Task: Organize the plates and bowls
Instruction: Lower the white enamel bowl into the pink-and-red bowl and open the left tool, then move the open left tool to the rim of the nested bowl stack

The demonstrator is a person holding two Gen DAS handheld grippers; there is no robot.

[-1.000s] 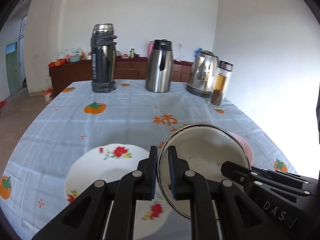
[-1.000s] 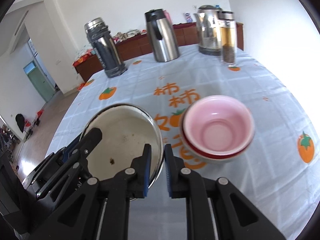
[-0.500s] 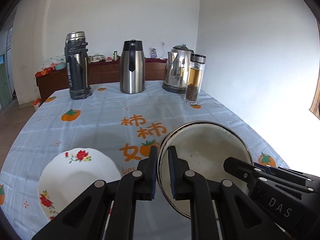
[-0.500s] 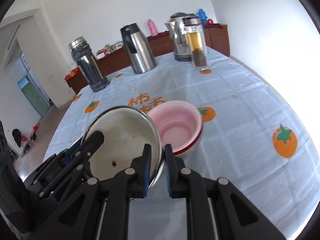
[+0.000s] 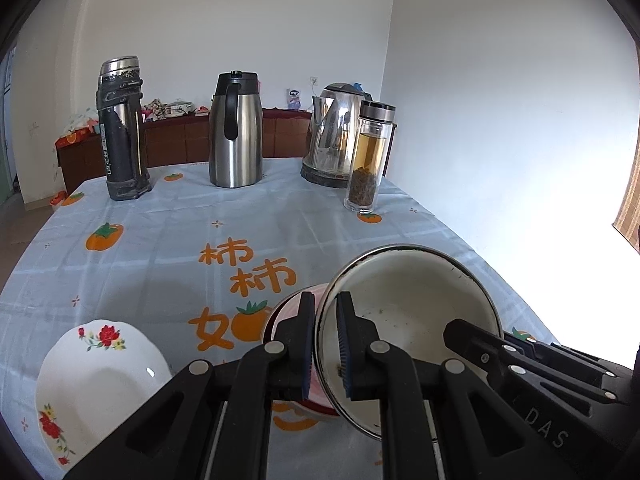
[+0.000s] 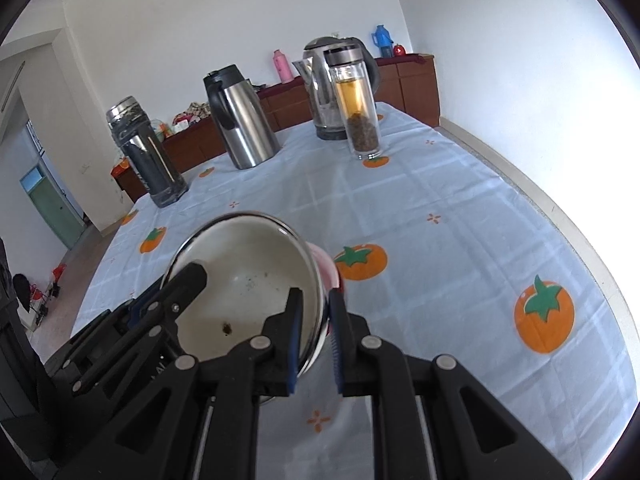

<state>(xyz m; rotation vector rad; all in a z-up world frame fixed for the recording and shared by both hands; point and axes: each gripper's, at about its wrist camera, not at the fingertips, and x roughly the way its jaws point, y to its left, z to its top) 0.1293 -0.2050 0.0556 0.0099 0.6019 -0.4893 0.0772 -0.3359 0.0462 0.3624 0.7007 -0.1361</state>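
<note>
A white enamel bowl [image 5: 412, 312] with a dark rim and specks inside is held between both grippers, over the pink bowl stack [image 5: 290, 312]. My left gripper [image 5: 323, 344] is shut on its left rim. My right gripper [image 6: 314, 336] is shut on its right rim; the bowl also shows in the right wrist view [image 6: 248, 280]. The pink bowl [image 6: 326, 268] peeks out behind and below the enamel bowl, mostly hidden. A white plate with red flowers [image 5: 96, 384] lies on the table at the lower left.
At the far side of the tablecloth [image 5: 168, 240] stand a dark thermos [image 5: 120, 128], a steel carafe [image 5: 236, 128], an electric kettle [image 5: 336, 132] and a glass tea bottle [image 5: 366, 160]. The table's right edge [image 6: 560, 216] runs near the wall.
Both grippers have carried the enamel bowl to the right, over the pink bowls, which are now mostly covered. The flowered plate has shifted to the left in view.
</note>
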